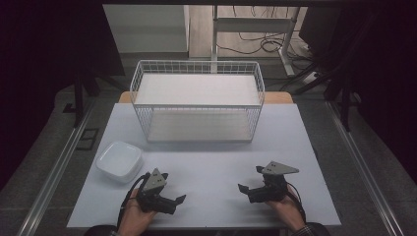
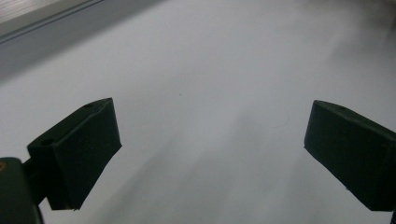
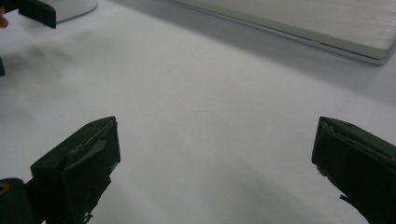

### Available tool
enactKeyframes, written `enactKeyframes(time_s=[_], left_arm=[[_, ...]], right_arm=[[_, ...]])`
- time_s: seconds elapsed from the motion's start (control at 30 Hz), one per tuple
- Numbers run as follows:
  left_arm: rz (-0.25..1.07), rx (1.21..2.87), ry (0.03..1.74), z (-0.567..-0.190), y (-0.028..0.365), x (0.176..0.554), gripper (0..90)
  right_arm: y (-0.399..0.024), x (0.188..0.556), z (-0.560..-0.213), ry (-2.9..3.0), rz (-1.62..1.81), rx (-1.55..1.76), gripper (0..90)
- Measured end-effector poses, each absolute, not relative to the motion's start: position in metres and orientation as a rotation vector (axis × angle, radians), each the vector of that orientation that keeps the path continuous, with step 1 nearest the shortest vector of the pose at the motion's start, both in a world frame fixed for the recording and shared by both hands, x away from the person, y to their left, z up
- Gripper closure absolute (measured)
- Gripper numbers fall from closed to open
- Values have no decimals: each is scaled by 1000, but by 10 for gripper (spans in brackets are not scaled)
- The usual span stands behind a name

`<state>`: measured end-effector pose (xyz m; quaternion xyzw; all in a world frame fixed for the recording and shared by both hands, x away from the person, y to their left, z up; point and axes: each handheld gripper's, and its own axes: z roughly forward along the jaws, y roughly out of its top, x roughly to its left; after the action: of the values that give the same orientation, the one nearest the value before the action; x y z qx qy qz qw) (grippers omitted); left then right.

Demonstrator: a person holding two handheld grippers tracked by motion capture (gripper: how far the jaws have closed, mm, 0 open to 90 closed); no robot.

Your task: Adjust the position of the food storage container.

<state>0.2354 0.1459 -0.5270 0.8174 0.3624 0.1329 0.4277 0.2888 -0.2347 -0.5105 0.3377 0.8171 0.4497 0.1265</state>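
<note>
Plates (image 1: 119,161), white and stacked near the table's (image 1: 211,162) left edge just beyond our left gripper (image 1: 173,201), look hard, slick and breakable; we judge the raised rim the place to pinch. Both it and our right gripper (image 1: 247,188) hold nothing, jaws spread wide. Farther back stands a wire basket (image 1: 196,69).

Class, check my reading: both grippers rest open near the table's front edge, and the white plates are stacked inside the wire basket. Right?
Not quite. In the high view the white plates sit on the table left of the wire basket, not inside it. Both the left gripper and right gripper are open.
</note>
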Motion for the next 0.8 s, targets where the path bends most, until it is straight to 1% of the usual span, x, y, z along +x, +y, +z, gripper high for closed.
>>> enactKeyframes(time_s=[0.3,0.4,0.53,0.8], left_arm=[[286,1991,912,-523,154,238,34],[272,1992,913,-521,154,239,58],[295,1994,912,-516,155,238,151],[344,1972,899,-504,165,240,380]], right_arm=[[-238,291,-509,2370,1322,1010,13],[-237,292,-510,2386,1311,1006,13],[-235,291,-510,2404,1290,985,13],[-235,292,-512,2426,1268,984,18]])
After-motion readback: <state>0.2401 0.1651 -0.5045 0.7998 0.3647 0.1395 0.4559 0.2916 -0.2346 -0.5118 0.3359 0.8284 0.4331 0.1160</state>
